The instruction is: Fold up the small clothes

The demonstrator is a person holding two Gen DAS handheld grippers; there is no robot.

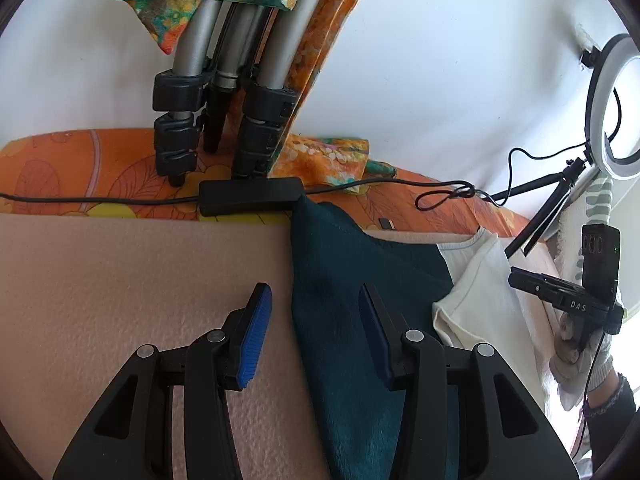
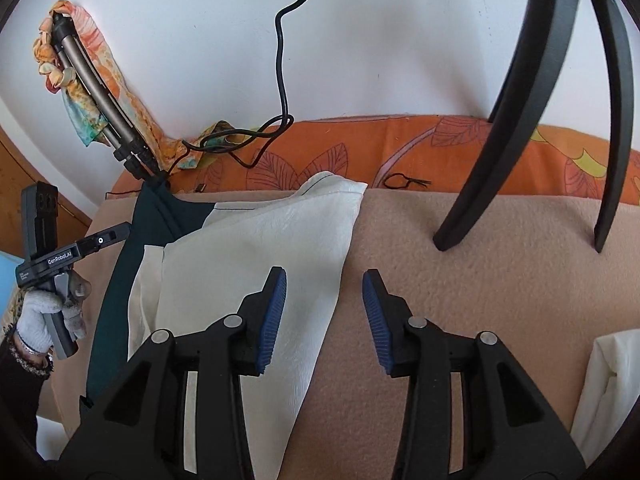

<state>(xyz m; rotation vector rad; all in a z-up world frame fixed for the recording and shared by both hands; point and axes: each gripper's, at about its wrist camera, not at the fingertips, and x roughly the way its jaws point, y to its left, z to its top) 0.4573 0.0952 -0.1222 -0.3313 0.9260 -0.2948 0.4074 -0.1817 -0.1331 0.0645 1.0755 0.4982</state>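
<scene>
Cream garment (image 2: pixel 256 248) beyond right claw (image 2: pixel 324 312)

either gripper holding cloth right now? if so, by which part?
Nothing held. Left gripper jaws open over the teal garment's edge; right gripper jaws open beside the cream garment.

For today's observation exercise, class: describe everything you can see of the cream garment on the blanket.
The cream garment looks like thin, slightly crinkled fabric with a dark stitched line near its top edge. It lies flat and partly folded on the beige blanket, overlapping the dark teal garment on its left. The right gripper hangs open at its right edge, one fingertip over the cloth; contact cannot be judged.
</scene>
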